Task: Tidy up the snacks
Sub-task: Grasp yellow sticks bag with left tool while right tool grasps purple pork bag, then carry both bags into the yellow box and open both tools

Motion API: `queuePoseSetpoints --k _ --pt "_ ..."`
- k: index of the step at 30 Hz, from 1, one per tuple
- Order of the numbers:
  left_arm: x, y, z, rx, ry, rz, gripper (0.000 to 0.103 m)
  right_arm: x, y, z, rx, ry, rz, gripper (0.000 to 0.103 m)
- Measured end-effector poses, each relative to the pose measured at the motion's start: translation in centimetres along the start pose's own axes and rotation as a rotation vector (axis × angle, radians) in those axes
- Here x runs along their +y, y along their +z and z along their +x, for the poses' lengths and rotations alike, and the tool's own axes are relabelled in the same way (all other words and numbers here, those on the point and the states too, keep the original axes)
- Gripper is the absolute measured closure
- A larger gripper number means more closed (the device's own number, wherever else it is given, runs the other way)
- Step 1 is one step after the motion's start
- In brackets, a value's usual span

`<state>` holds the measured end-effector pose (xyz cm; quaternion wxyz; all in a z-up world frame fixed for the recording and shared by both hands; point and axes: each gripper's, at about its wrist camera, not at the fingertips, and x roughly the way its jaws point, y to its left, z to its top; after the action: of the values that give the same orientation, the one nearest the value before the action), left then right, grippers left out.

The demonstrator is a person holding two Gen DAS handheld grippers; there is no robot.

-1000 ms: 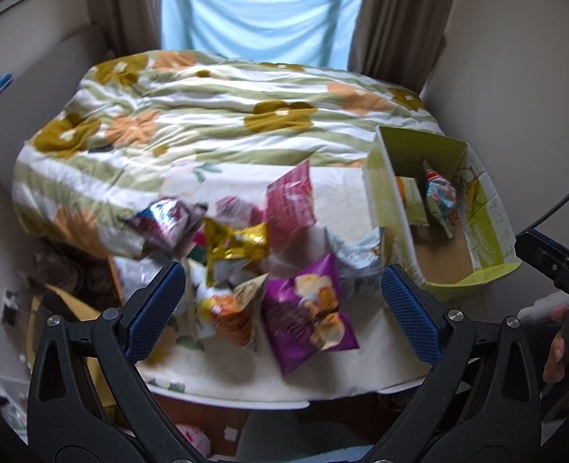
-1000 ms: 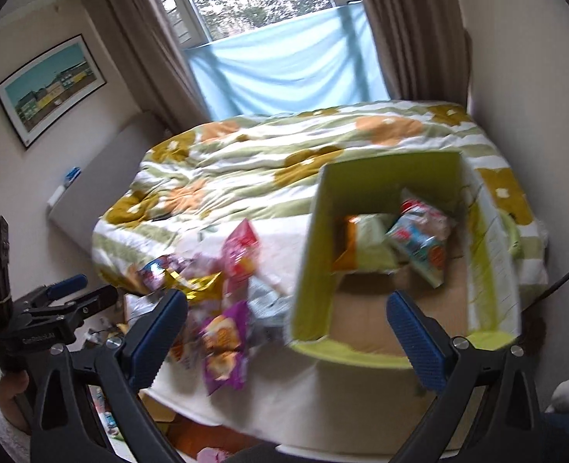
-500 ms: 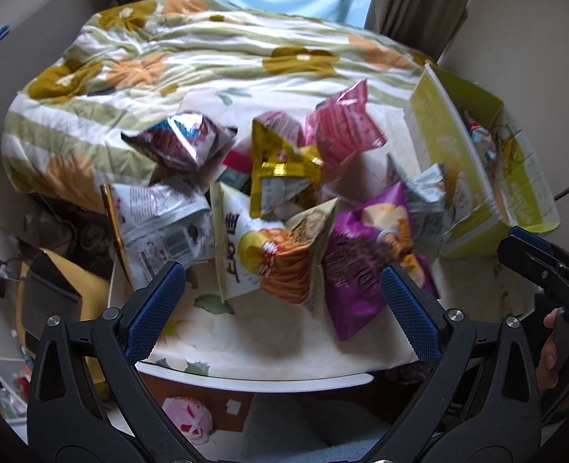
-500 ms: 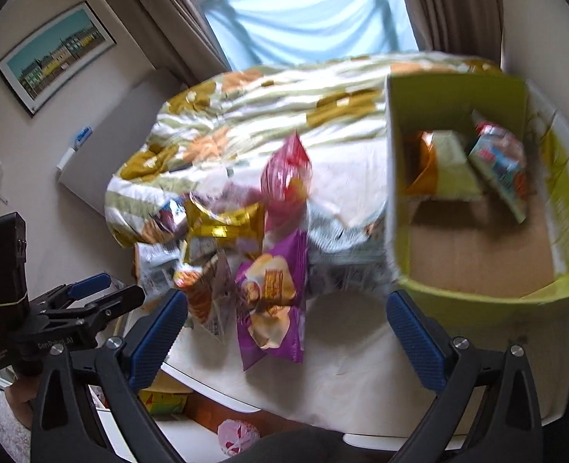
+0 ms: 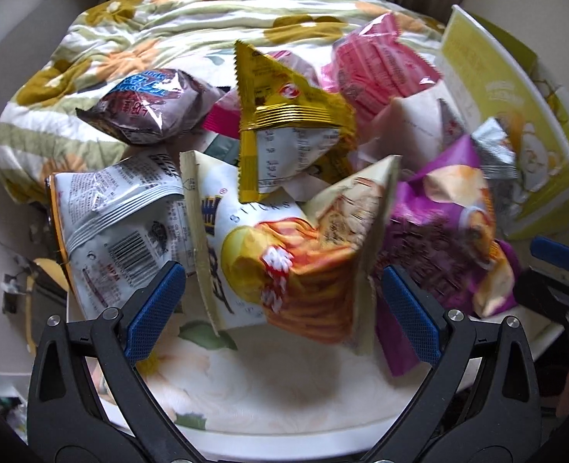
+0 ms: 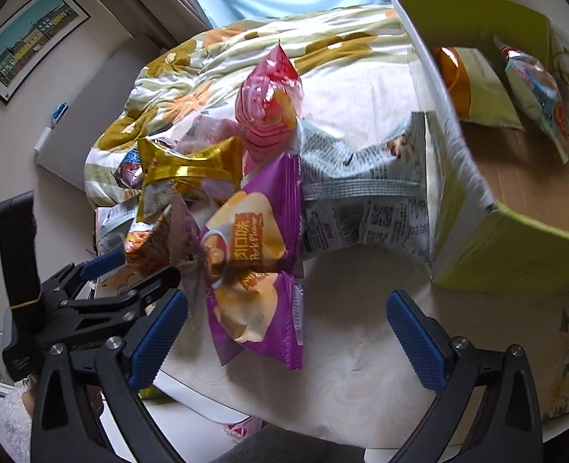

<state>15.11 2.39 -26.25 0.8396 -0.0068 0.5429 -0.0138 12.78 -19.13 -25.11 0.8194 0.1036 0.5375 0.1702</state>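
Sticks bag (image 5: 284, 254) btwn wide-apart left tool (image 5: 282, 293) fingers — untouched.

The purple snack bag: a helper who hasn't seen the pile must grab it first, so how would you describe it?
Start at the green cardboard box on the table's right side, then go left past the grey printed bag leaning against it. The purple snack bag lies at the pile's near edge; it is the only purple pack, with "Pork Flavor" printed on an orange label.

purple bag (image 5: 444, 239) motion-blurred, box (image 6: 516, 254) cut off at right
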Motion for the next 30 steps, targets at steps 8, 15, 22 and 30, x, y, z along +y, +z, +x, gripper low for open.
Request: queuePoseSetpoints --k 8,15,22,30 --pt "0.0 0.3 1.9 0.020 0.008 -0.006 0.006 -0.1 0.1 1.1 0.021 0.036 0.008 0.000" --pt "0.0 -0.8 1.3 0.012 -0.020 -0.001 0.022 0.3 0.0 2.4 0.045 0.059 -0.003 0.000" --pt "0.2 -1.4 0.7 0.018 -0.040 -0.017 0.027 0.9 -0.4 3.5 0.063 0.068 -0.018 0.000" --pt "0.4 -3.1 -0.7 0.020 -0.065 -0.022 0.028 1.4 0.1 3.8 0.049 0.051 -0.056 0.005"
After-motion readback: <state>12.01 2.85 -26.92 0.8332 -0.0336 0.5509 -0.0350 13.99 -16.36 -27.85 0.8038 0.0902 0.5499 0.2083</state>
